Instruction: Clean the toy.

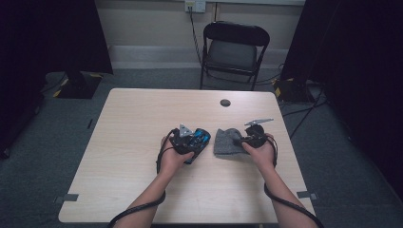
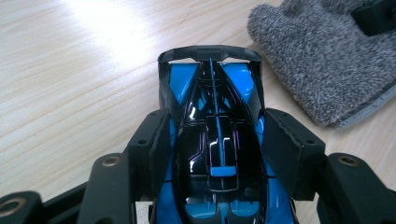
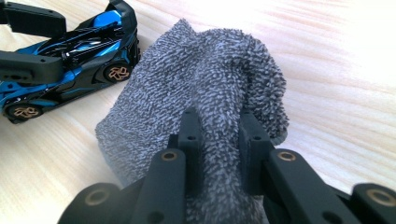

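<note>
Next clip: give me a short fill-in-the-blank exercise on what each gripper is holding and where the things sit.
1. The left gripper is clamped on the sides of a blue and black toy ____.
2. The right gripper pinches a fold of the grey ____.
3. In the high view, the cloth lies to the ____ of the toy car.
4. Both things are on a light wooden ____.

Missing words: car; cloth; right; table
</note>
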The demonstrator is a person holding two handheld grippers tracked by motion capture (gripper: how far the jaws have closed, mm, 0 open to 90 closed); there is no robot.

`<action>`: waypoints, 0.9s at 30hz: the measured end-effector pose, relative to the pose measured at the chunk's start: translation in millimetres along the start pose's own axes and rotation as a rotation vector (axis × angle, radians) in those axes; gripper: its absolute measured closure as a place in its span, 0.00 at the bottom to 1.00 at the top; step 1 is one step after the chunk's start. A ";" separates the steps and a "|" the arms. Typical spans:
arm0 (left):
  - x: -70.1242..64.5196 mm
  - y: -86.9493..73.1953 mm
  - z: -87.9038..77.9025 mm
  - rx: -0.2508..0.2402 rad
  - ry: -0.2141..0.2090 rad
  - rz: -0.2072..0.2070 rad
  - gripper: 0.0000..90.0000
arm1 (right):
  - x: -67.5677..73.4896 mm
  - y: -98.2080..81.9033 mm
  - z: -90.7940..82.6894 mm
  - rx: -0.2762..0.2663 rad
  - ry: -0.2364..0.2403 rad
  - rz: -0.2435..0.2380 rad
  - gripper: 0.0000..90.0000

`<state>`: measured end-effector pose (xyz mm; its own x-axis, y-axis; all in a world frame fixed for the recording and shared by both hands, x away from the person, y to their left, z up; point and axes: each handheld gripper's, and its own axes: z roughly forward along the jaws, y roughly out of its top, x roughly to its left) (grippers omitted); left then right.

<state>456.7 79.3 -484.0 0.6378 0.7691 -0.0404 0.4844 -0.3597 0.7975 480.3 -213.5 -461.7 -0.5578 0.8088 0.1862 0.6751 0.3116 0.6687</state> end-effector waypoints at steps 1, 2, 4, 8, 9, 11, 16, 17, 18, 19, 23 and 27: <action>0.0 0.0 0.0 0.000 0.001 0.000 0.47 | 0.8 0.0 2.5 0.000 0.003 0.003 0.83; 0.0 -0.1 0.0 -0.001 0.000 0.000 0.47 | 1.7 0.1 4.0 0.003 0.004 0.005 0.83; 0.0 0.0 0.0 0.000 0.000 0.000 0.47 | 4.2 0.5 8.2 0.019 -0.005 -0.005 0.83; 0.2 -0.2 0.0 -0.001 -0.002 -0.001 0.47 | 8.5 -0.6 16.1 0.032 -0.006 -0.004 0.83; 0.4 -0.3 0.0 -0.003 -0.002 0.000 0.47 | 9.8 -0.9 18.0 0.037 -0.009 -0.010 0.83; 0.5 -0.4 -0.2 -0.002 -0.003 0.001 0.47 | 11.5 -1.2 20.1 0.041 -0.003 -0.009 0.83; 0.5 -0.3 -0.1 -0.002 -0.003 0.000 0.47 | 15.6 -1.0 21.4 0.054 0.001 -0.032 0.83; 0.6 -0.4 -0.2 -0.001 -0.003 0.002 0.47 | 16.7 -1.1 21.5 0.056 0.004 -0.038 0.83; 0.6 -0.4 -0.2 -0.002 -0.003 0.002 0.47 | 17.7 -1.5 21.4 0.057 0.006 -0.041 0.83; 0.4 -0.4 -0.2 -0.002 -0.003 0.000 0.47 | 18.8 -1.9 21.4 0.059 0.009 -0.043 0.83; 0.5 -0.3 -0.2 -0.001 -0.002 0.001 0.47 | 21.4 -3.0 21.0 0.059 0.025 -0.050 0.83; 0.5 -0.1 -0.3 0.001 -0.002 0.001 0.47 | 23.9 -4.9 20.2 0.061 0.035 -0.063 0.83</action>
<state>456.9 79.9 -483.9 0.6395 0.7677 -0.0411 0.4846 -0.3609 0.7968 473.4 -185.7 -475.0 -0.6160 0.7689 0.1711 0.6658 0.3921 0.6348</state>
